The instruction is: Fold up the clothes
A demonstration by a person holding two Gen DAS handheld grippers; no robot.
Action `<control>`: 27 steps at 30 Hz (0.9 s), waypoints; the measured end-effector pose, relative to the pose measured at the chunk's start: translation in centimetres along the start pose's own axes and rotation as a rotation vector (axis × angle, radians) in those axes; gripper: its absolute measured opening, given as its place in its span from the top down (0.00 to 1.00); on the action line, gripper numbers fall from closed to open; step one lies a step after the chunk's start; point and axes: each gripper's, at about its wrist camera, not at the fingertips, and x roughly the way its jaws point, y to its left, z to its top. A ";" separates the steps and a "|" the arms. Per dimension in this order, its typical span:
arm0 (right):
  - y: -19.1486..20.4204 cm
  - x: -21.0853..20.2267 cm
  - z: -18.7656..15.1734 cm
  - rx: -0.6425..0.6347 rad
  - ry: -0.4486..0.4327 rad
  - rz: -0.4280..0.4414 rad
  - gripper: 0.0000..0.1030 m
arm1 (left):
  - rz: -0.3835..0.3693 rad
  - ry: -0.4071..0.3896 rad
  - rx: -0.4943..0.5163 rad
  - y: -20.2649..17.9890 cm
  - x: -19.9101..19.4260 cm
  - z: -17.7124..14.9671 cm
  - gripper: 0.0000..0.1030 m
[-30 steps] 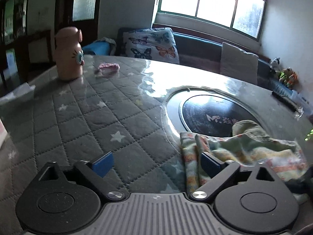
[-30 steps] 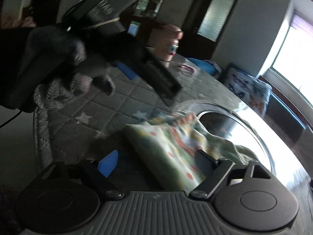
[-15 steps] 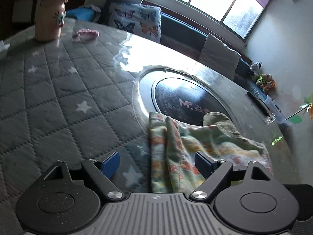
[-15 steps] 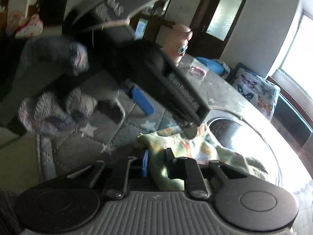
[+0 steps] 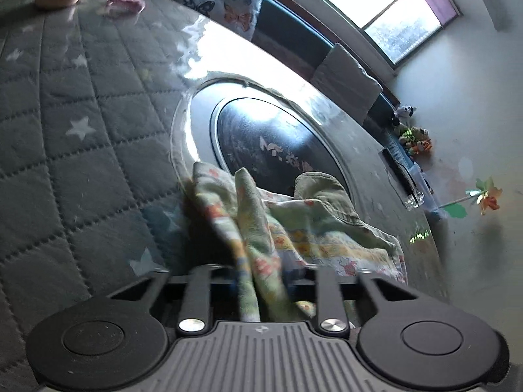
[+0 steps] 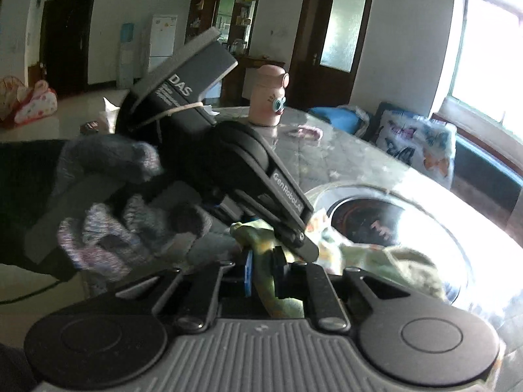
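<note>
Left claw (image 5: 261, 281) clamped on cloth (image 5: 294, 228), bunched ahead over the table (image 5: 81, 130) rim; right claw (image 6: 263, 271) clamped on the same cloth (image 6: 264, 261), left claw (image 6: 287, 232) just ahead.

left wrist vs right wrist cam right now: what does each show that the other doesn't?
Left wrist only: the left gripper seen from behind, shut on the floral green cloth; a paper pinwheel; plush toys.

Right wrist only: the right gripper shut on the same cloth, the gloved left hand, a white fridge.

Both: the cloth, the round dark inset, the butterfly cushion, the pink bottle.
</note>
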 end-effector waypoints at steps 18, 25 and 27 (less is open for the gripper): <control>-13.9 -2.4 -7.4 0.380 0.076 -0.357 0.59 | 0.027 -0.022 0.038 -0.4 0.0 -0.5 0.87; -17.3 -2.4 -9.3 0.463 0.068 -0.477 0.50 | 0.050 -0.028 0.077 -0.9 0.0 -0.7 0.87; -17.9 -2.7 -9.8 0.487 0.067 -0.506 0.48 | 0.058 -0.030 0.092 -1.1 0.0 -0.7 0.87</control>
